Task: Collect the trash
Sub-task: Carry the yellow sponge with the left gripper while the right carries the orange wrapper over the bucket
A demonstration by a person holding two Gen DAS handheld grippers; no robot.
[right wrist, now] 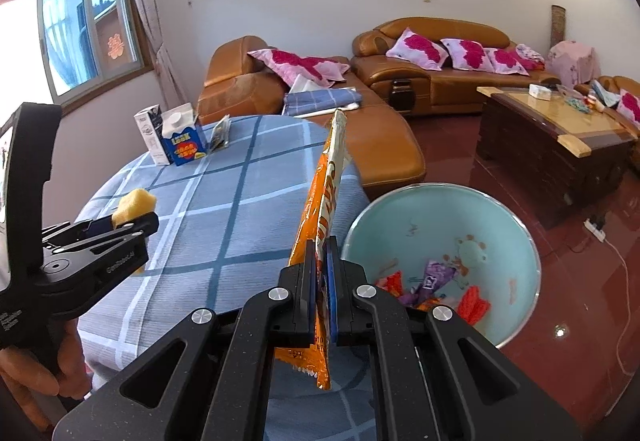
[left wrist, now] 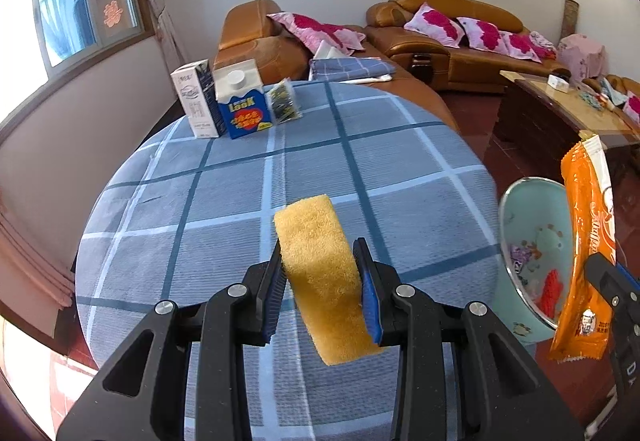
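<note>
My left gripper (left wrist: 320, 253) is shut on a yellow sponge (left wrist: 320, 269) and holds it above the round table with the blue plaid cloth (left wrist: 224, 201). My right gripper (right wrist: 322, 253) is shut on an orange snack wrapper (right wrist: 320, 197) that stands upright between its pads, at the table's right edge beside the pale green bin (right wrist: 440, 217). The bin holds several wrappers. In the left wrist view the wrapper (left wrist: 588, 225) hangs at the right, in front of the bin (left wrist: 532, 217). The left gripper with the sponge (right wrist: 134, 203) shows at the left of the right wrist view.
Two cartons (left wrist: 236, 101) and a small dark packet (left wrist: 285, 101) stand at the table's far edge. Brown leather sofas (right wrist: 432, 77) with pink cushions lie behind. A wooden coffee table (right wrist: 552, 129) stands at the right on the red floor. A power strip (right wrist: 596, 229) lies on the floor.
</note>
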